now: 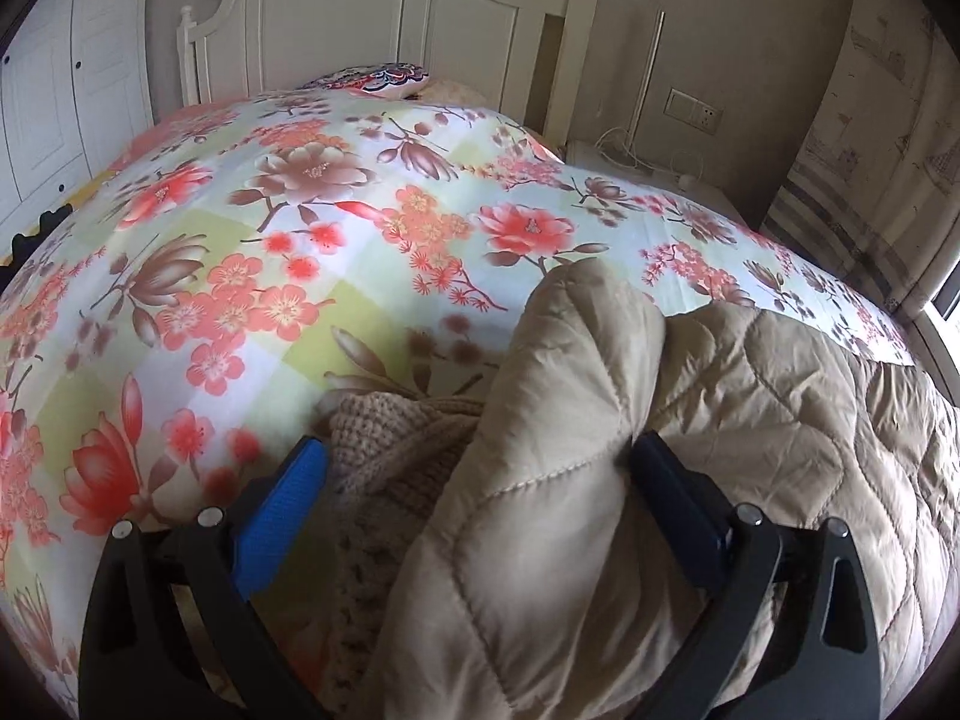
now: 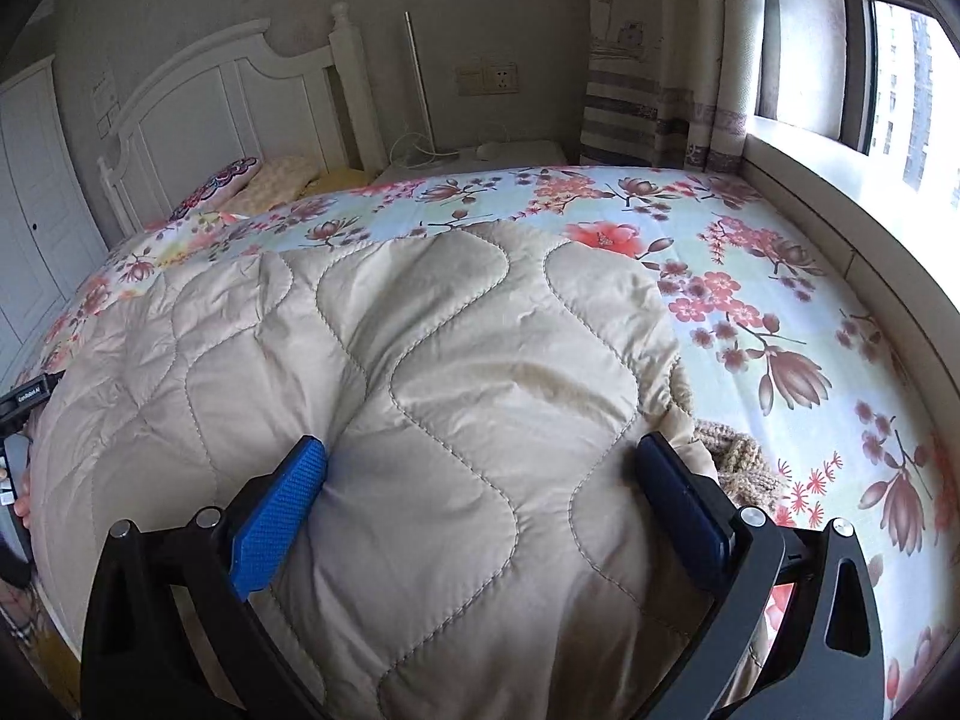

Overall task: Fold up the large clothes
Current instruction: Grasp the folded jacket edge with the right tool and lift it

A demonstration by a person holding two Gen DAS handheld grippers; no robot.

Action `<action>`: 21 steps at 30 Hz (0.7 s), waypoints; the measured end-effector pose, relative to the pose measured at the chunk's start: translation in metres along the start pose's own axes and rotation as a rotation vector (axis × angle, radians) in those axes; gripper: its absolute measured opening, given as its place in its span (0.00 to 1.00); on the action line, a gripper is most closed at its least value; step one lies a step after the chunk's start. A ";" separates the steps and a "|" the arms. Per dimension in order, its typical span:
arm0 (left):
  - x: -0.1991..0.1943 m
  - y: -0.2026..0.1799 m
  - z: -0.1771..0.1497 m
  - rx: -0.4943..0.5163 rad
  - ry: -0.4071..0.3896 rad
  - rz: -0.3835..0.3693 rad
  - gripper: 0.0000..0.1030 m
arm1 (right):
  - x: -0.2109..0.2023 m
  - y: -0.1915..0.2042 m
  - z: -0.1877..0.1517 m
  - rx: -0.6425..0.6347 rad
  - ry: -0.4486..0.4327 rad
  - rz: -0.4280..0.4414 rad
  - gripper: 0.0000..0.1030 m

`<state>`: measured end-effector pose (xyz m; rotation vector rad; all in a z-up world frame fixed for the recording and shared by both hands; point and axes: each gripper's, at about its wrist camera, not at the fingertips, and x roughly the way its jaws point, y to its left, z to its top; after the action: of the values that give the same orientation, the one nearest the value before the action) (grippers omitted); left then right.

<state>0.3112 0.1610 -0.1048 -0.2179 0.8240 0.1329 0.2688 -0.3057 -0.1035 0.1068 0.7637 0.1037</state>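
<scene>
In the left wrist view, the left claw [image 1: 477, 468] is gaping wide around a quilted beige coat [image 1: 600, 480] lying on the floral bed [image 1: 240, 240] before a white headboard [image 1: 360, 12]. In the right wrist view, the right claw [image 2: 480, 468] is standing wide over the coat [image 2: 390, 360], with a window [image 2: 900, 90] lighting the bed [image 2: 810, 330].

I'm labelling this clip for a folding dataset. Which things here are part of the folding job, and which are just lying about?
Part of the job:
- quilted beige coat, with knitted trim
- left gripper, jaws wide around the coat
- right gripper, jaws wide around the coat
- floral bedspread, the work surface

Lying about:
- patterned pillow
- headboard
- wall socket
- curtain
</scene>
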 end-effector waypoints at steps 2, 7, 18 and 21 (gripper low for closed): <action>0.002 0.001 0.000 -0.006 0.006 -0.008 0.98 | -0.001 -0.004 -0.002 0.011 -0.004 0.015 0.96; -0.006 -0.006 0.001 0.009 -0.001 0.060 0.98 | -0.012 -0.008 0.001 0.043 0.004 0.024 0.96; -0.080 -0.115 0.001 0.239 -0.191 0.002 0.98 | -0.149 -0.058 -0.083 0.254 -0.139 0.214 0.96; -0.060 -0.148 -0.007 0.307 -0.161 0.035 0.98 | -0.148 -0.064 -0.120 0.329 -0.065 0.271 0.96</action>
<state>0.2956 0.0135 -0.0443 0.0955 0.6780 0.0546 0.0829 -0.3818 -0.0974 0.5251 0.6933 0.2307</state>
